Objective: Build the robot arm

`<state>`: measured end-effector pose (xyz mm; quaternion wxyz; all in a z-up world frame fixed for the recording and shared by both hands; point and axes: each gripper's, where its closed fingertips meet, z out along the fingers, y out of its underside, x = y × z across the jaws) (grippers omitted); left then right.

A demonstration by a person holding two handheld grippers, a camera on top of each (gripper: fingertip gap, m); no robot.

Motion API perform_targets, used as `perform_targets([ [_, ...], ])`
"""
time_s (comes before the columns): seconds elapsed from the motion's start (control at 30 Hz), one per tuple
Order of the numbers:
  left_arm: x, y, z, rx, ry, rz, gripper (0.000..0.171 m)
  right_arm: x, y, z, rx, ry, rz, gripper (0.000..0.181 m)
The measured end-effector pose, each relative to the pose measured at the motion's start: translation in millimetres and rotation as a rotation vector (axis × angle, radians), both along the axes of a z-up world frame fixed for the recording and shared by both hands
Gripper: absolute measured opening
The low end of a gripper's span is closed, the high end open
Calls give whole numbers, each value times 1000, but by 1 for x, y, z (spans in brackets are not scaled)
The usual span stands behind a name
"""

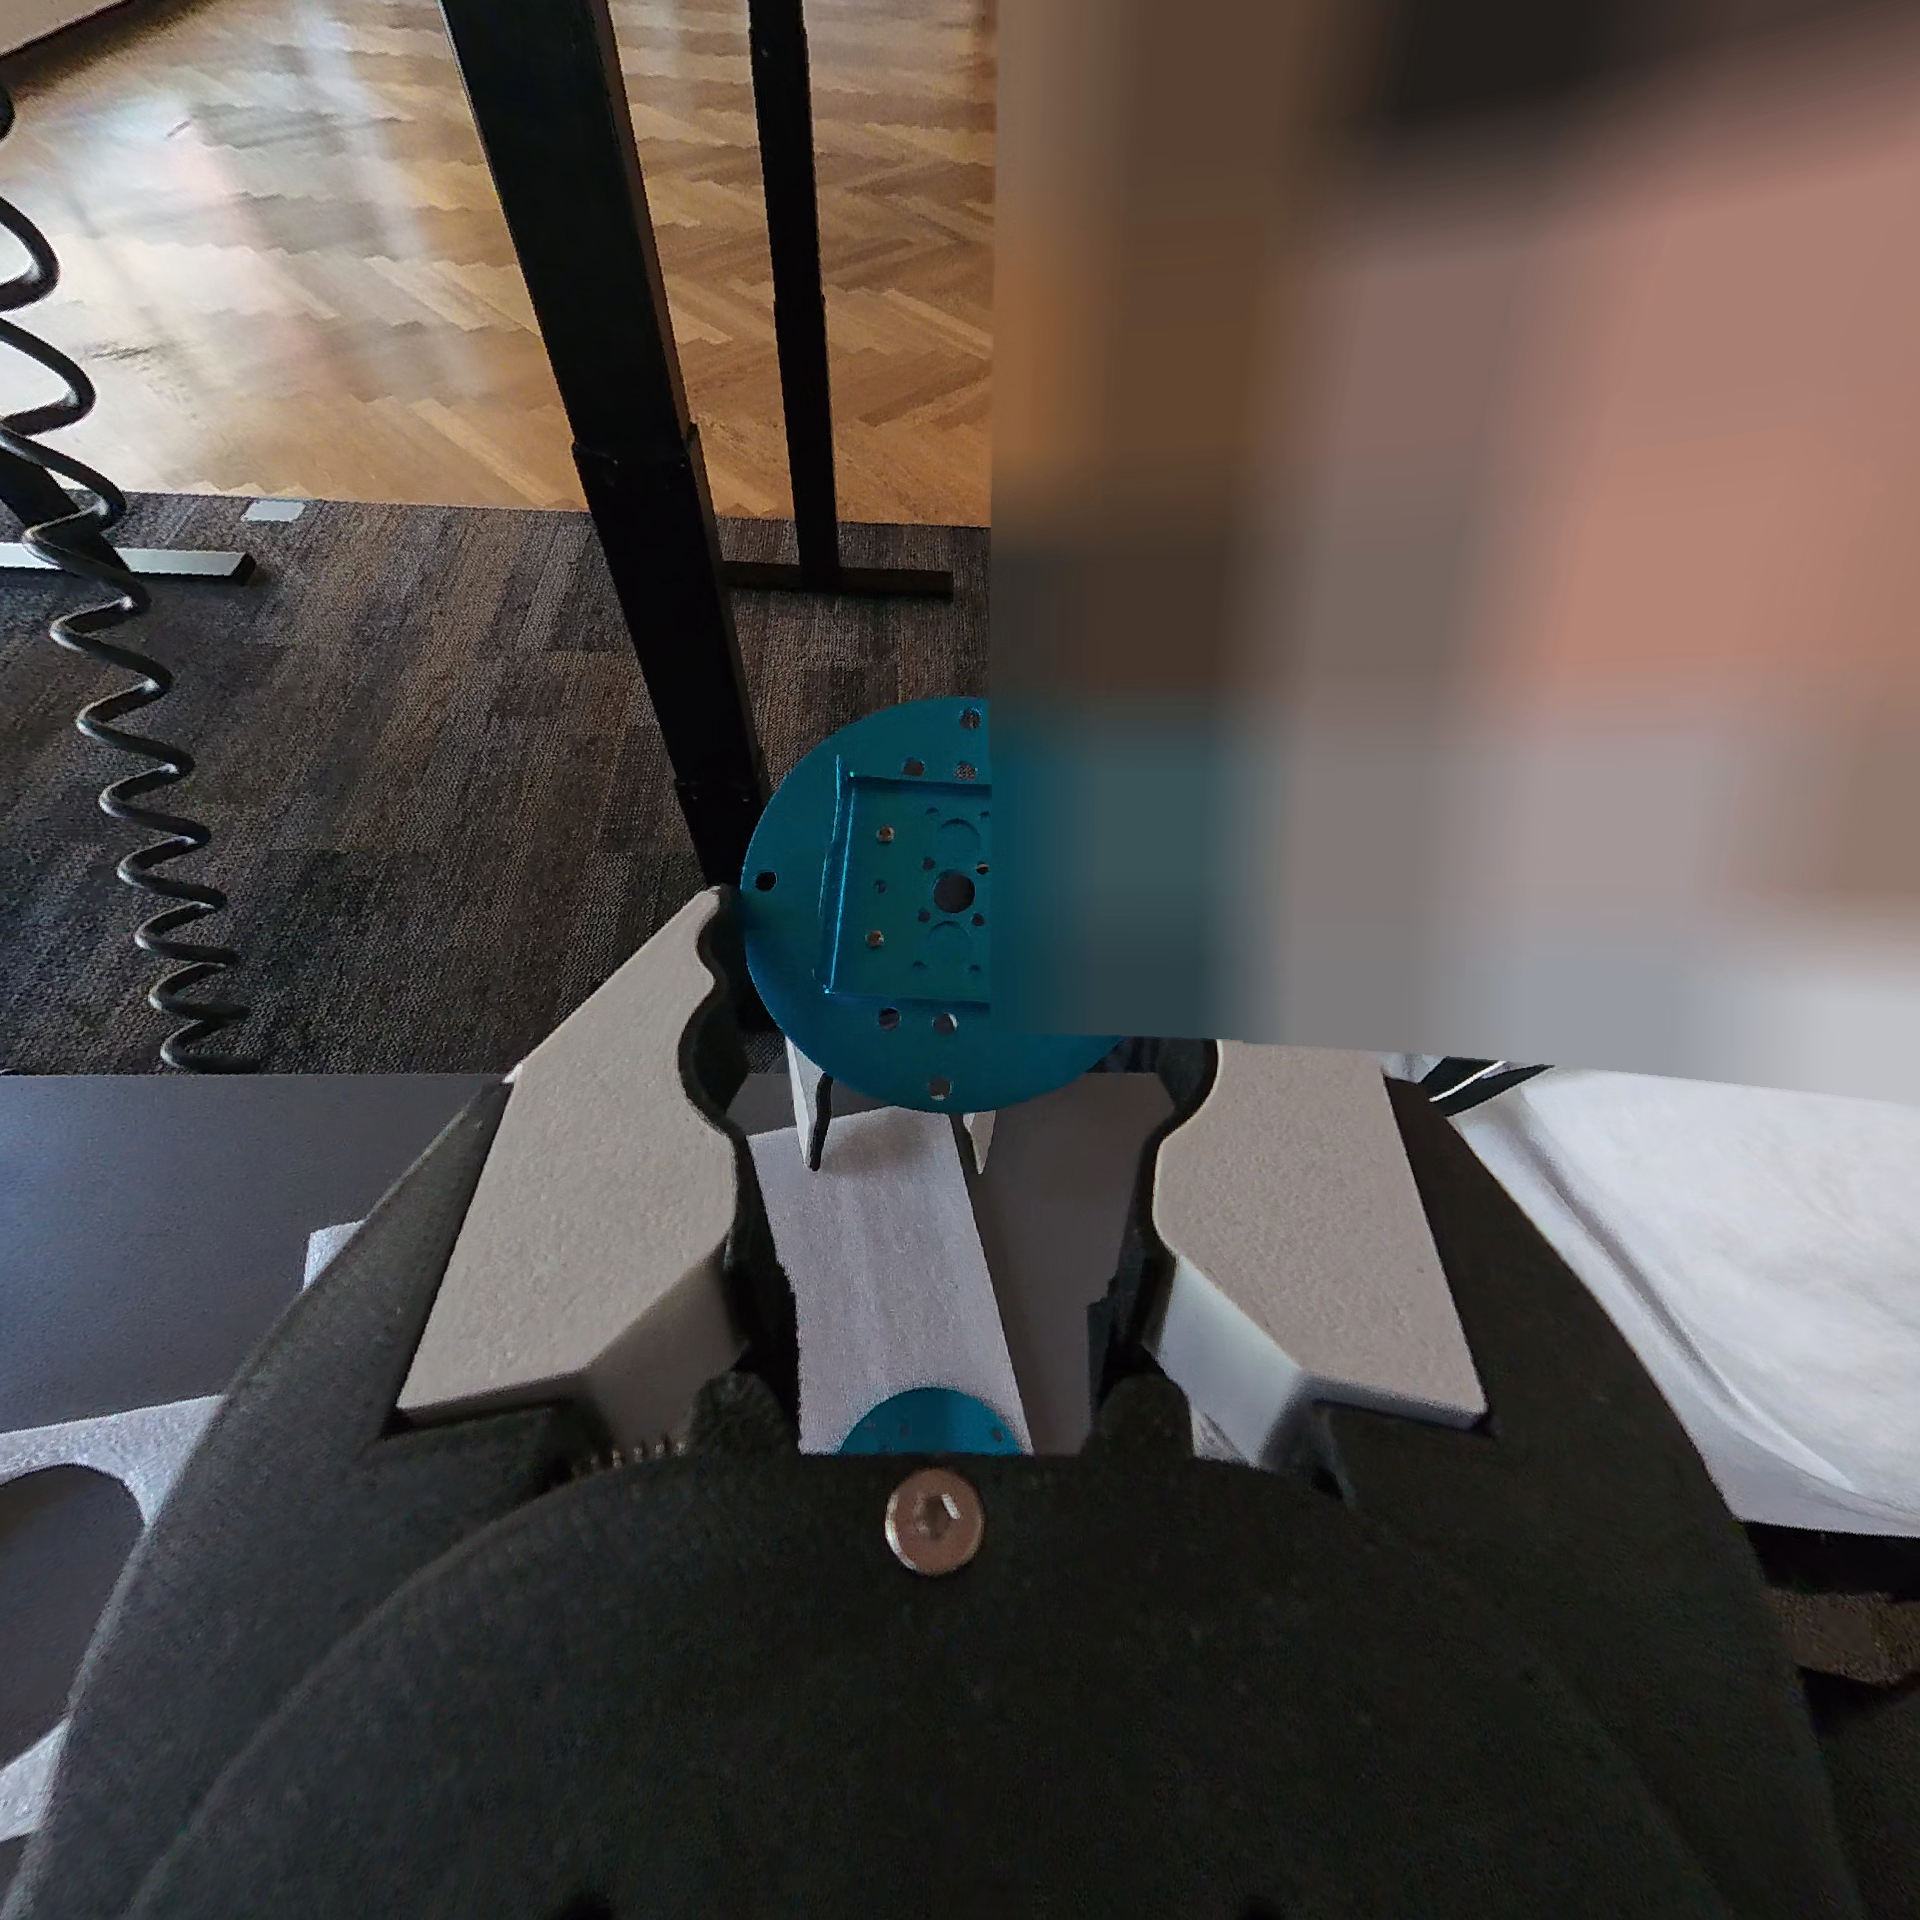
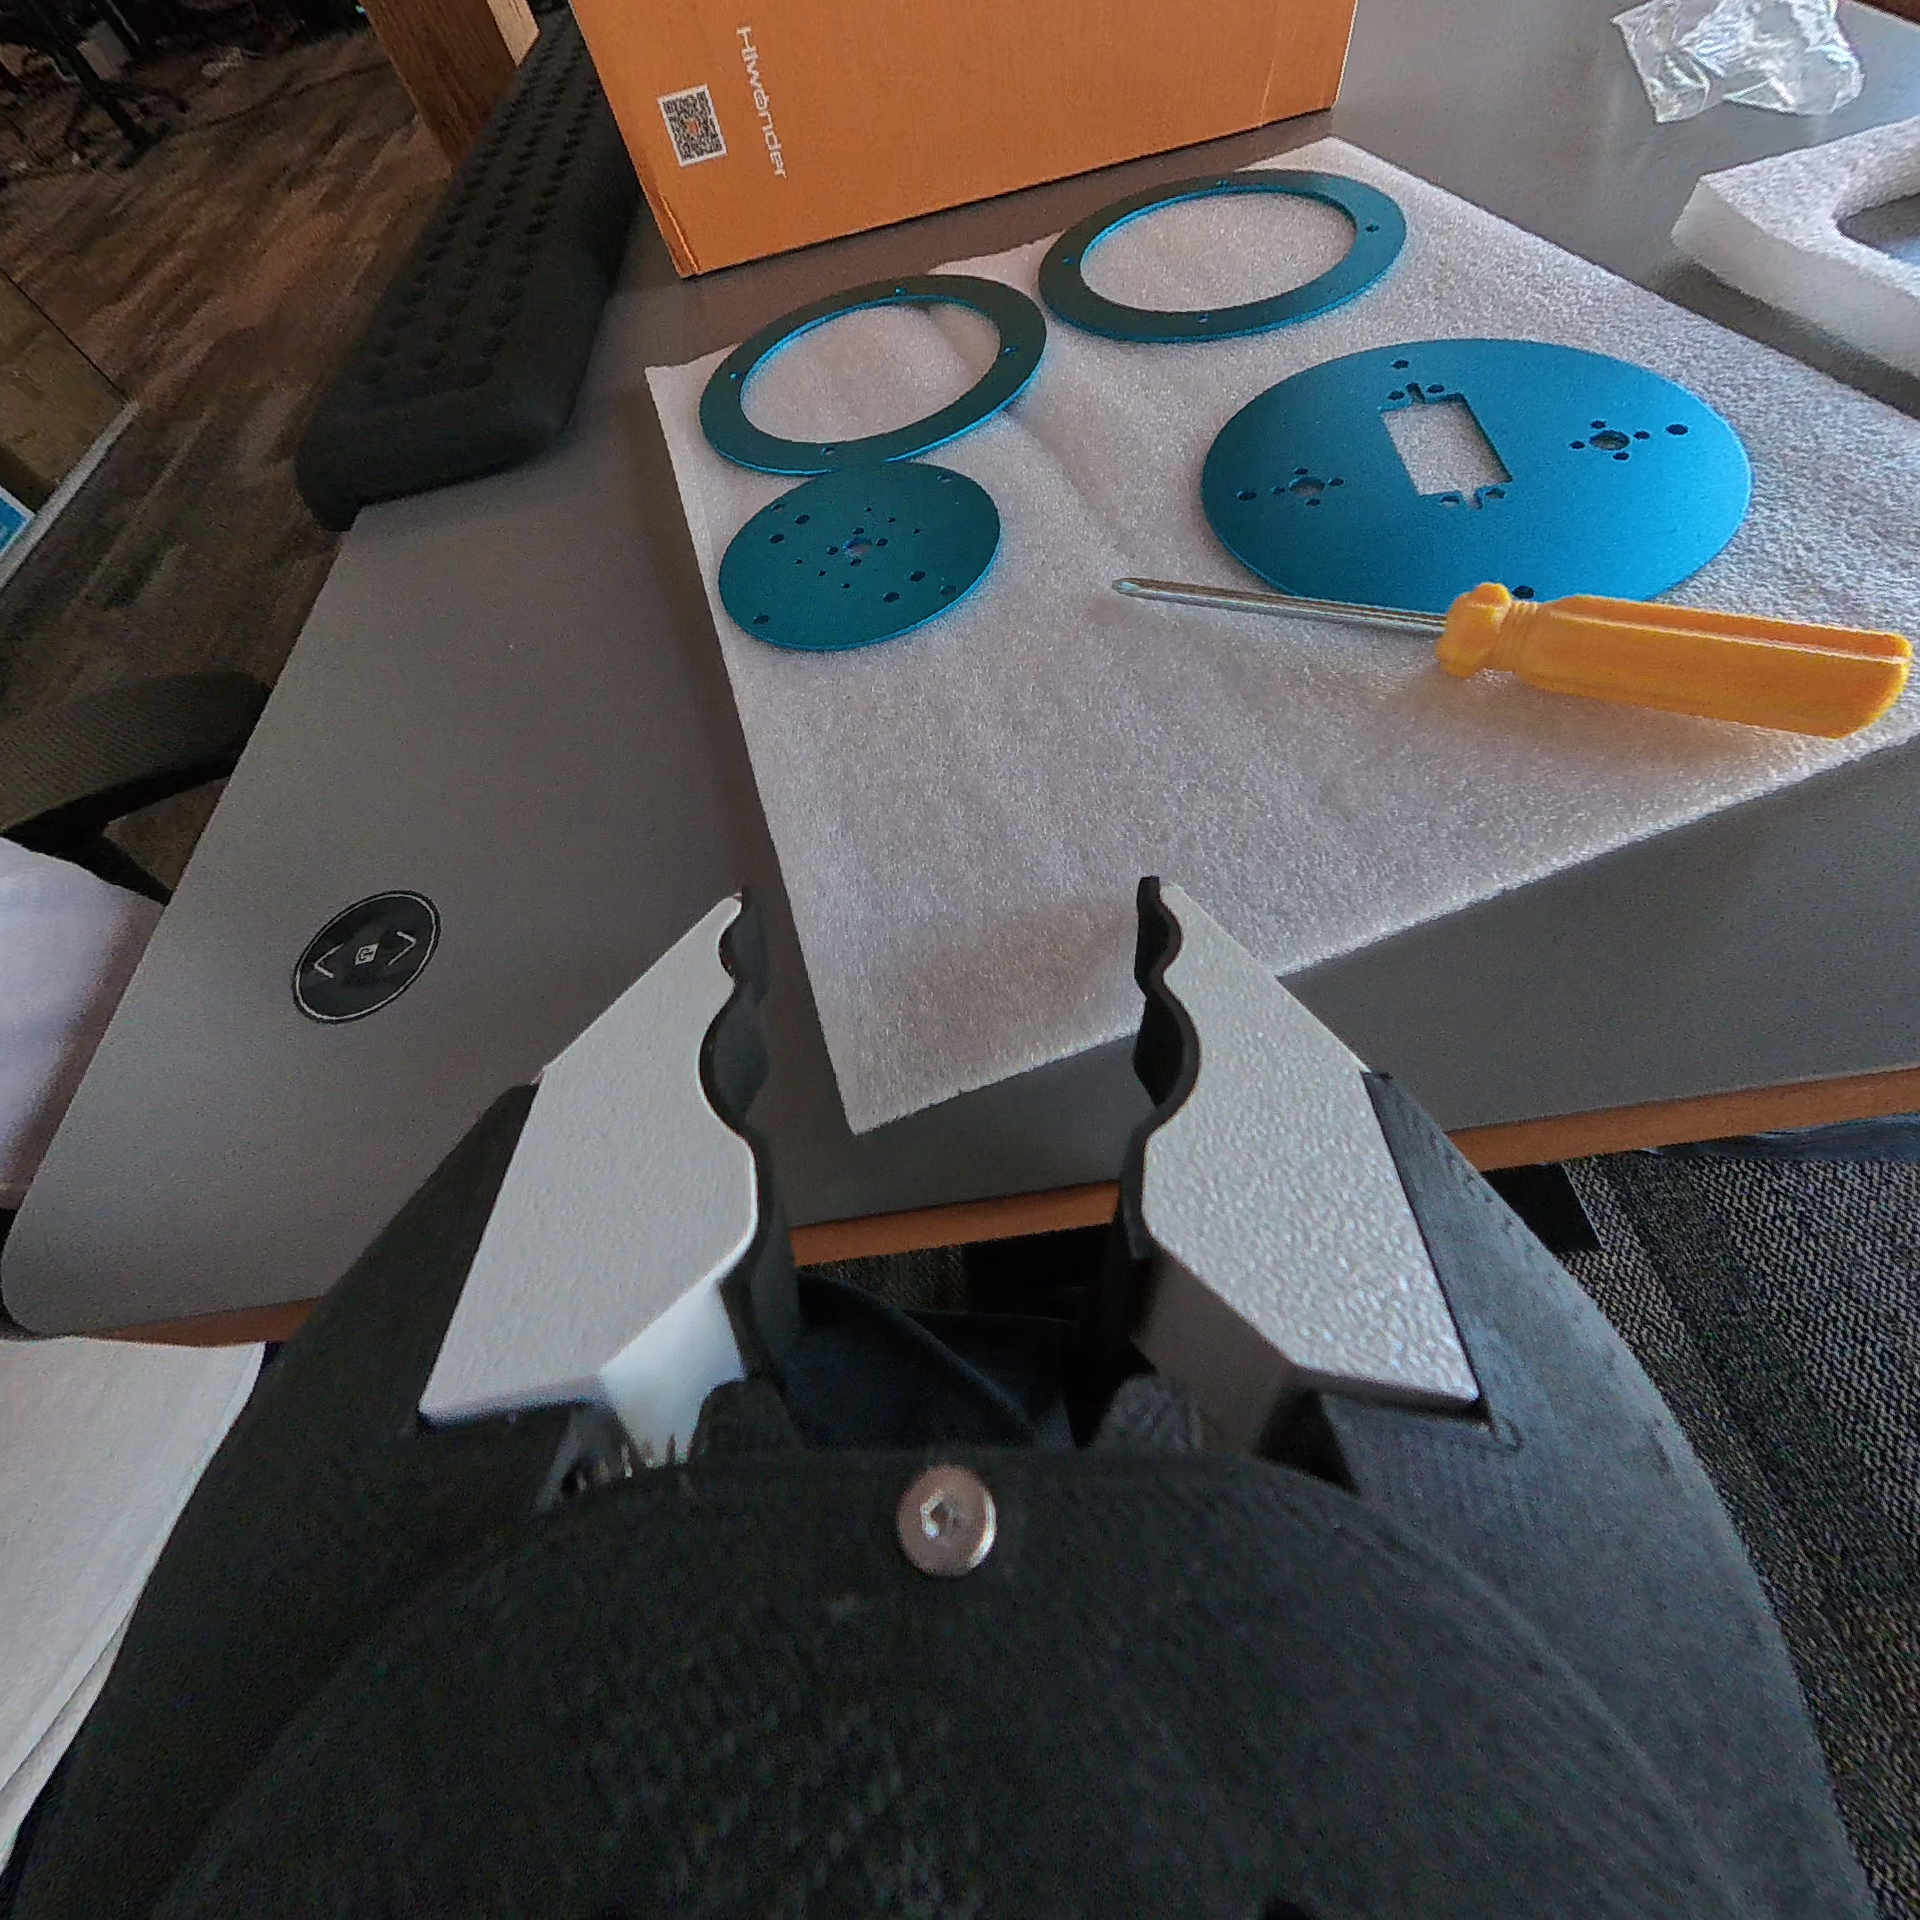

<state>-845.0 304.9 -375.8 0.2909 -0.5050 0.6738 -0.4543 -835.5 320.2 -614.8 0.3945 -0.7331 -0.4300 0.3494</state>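
Observation:
In the left wrist view my left gripper (image 1: 956, 904) holds a blue disc (image 1: 795, 966) upright by its rim. The disc has a square bracket and many holes. The left fingertip (image 1: 712, 914) touches its edge; the right fingertip is hidden. Two small grey pieces (image 1: 810, 1107) show under the disc; I cannot tell what they are. Another blue disc (image 1: 925, 1429) lies on a white foam strip (image 1: 883, 1299). My right gripper (image 2: 945, 914) is open and empty over the table's front edge. Nearest it is a white foam sheet (image 2: 1039, 810).
On the foam sheet lie two blue rings (image 2: 873, 374) (image 2: 1221, 255), a small holed disc (image 2: 857, 556), a large disc with a rectangular cutout (image 2: 1475, 473) and an orange-handled screwdriver (image 2: 1662, 665). An orange box (image 2: 966, 104) stands behind. Black table legs (image 1: 644, 416) and a coiled cable (image 1: 135, 727) are beyond the left gripper. Left tips to right tips: about 25 cm.

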Motion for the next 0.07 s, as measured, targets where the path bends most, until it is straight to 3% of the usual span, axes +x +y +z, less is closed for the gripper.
perform_targets([
  [0.03,1,-1,-1,-3,-1,-3,80,0,0,0,1,-5,2,72],
  [0.07,1,-2,-2,-10,-2,-7,80,0,-1,0,1,-9,3,72],
])
